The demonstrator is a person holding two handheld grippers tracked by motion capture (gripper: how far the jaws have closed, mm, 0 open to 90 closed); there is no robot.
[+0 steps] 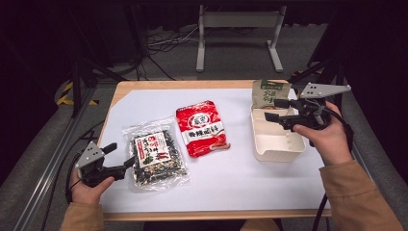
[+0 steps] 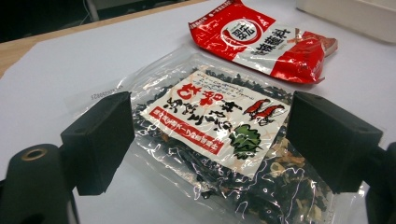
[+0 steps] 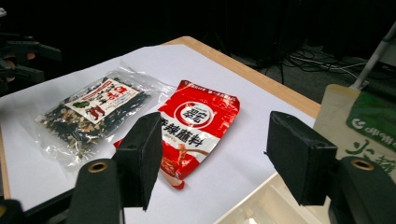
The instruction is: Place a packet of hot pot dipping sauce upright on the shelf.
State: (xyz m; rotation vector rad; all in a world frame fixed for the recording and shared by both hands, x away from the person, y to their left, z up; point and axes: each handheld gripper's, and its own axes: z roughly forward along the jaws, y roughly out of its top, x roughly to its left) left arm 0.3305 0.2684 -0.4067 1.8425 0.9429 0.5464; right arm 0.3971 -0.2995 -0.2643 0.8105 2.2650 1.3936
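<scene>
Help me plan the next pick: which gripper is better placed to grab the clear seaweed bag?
Left. The left gripper sits open at the seaweed bag; the right gripper hovers over the white box.

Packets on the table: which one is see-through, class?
The clear packet of dark dried bits, nearest the left tool. The red packet and the green-and-tan packet in the box are opaque.

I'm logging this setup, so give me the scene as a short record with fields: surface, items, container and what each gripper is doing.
surface: white sheet on a wooden table
items: clear seaweed bag; red sauce packet
container: cream box, tan-green packet leaning at its far end
left gripper: open, at the clear seaweed bag's edge
right gripper: open, above the cream box
</scene>
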